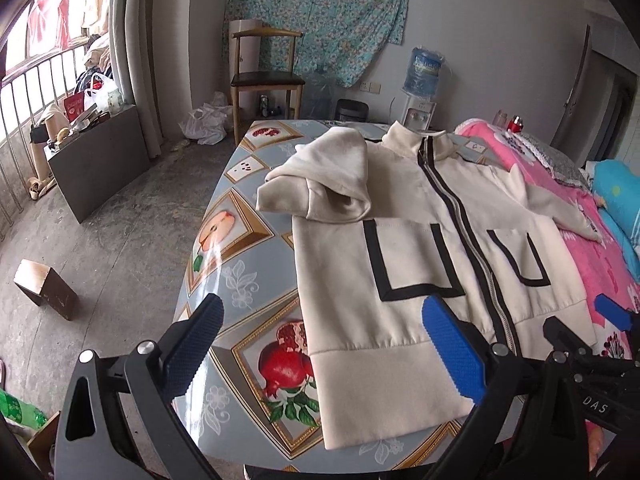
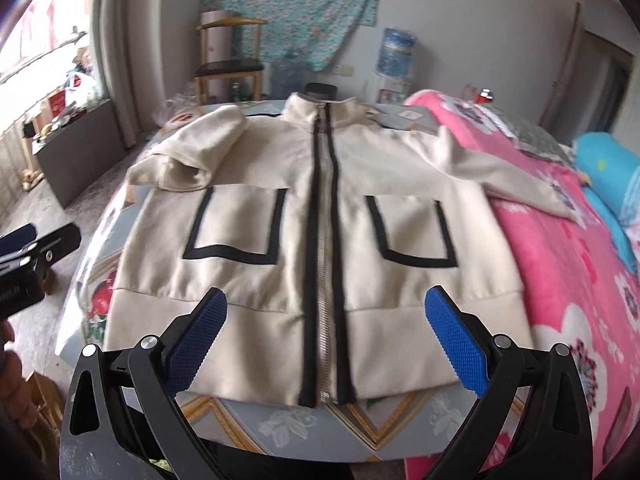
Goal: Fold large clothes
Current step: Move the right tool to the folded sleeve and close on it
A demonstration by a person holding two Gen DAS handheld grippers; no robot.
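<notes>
Two grippers are hovering at the table's near edge, both with jaws spread wide and holding nothing: the left gripper [image 1: 322, 330] toward the jacket's left hem corner, the right gripper [image 2: 326, 326] centred over the zipper. One cream jacket [image 2: 256, 240] is lying flat on the table [image 1: 240, 280], its long axis running away from the tools, collar farthest. Its left sleeve [image 1: 320, 176] is lying folded inward; the right sleeve [image 2: 516, 188], nearer the right gripper, is trailing onto the pink bedding [image 2: 580, 280].
</notes>
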